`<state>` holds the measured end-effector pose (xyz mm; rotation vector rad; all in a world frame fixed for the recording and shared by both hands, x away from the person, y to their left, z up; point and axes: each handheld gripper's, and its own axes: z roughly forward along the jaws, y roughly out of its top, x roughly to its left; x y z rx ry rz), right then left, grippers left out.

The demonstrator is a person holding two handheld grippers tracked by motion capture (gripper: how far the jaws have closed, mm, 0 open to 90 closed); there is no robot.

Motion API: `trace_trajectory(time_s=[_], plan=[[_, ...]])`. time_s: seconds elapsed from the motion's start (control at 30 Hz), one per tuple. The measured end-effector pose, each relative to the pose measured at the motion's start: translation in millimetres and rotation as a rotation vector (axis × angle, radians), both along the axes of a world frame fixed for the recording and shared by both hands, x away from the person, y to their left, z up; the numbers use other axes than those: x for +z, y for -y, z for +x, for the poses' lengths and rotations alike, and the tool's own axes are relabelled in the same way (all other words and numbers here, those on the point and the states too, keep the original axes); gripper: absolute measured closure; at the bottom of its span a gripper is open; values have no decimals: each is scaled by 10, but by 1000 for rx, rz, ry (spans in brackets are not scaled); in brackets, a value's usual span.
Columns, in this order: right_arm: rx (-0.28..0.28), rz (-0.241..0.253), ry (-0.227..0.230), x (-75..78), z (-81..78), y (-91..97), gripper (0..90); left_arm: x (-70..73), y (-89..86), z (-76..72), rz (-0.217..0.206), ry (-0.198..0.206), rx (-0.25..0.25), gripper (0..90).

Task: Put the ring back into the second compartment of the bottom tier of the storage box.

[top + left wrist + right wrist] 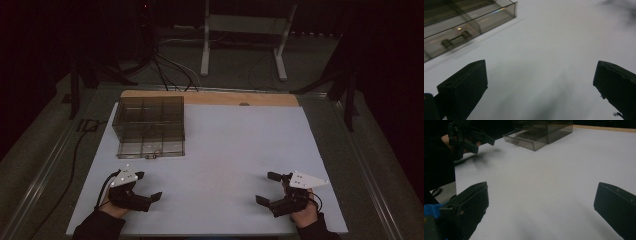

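A smoky, see-through drawer box (149, 125) sits toward the far left part of the white table (235, 150), its back close to the strip of bare wood along the table's far edge. Its bottom drawer (151, 148) stands pulled out a little toward the person, and a small handle (456, 40) shows on the drawer's front. Through the tinted walls the inner dividers can be made out; whether anything lies inside I cannot tell.

The left gripper (149, 185) is the nearer of the two to the box, held just in front of the drawer and a little to its left, over the table. Its jaws are spread wide with nothing between them; in the left gripper view the drawer front lies up ahead and off to the side of them.

The right gripper (267, 188) is well apart from the box, over by the near right part of the table, its jaws likewise wide apart and holding nothing. From the right gripper view the box (541, 131) stands far across the white surface, with the left gripper (481, 142) beside it.
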<state>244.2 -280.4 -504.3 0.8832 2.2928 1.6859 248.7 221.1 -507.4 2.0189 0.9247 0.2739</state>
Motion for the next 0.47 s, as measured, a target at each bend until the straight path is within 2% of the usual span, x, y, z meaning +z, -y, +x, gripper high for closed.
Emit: trace_trajectory(time_s=[0.1, 0.13, 0.2, 0.23, 0.47], plan=[[-2, 2, 0, 3, -1, 3, 0, -7, -72, -60, 0, 0, 15, 5], [-1, 1, 1, 2, -2, 0, 0, -13, -116, -89, 16, 1, 25, 6], [0, -3, 0, -1, 2, -1, 0, -13, -116, -89, 16, 1, 25, 5], [0, -5, -7, -6, 5, -9, 0, -35, -196, -106, 6, -2, 48, 6], [0, -8, -4, -8, 10, -15, 0, -51, -214, -94, 1, 2, 42, 6]])
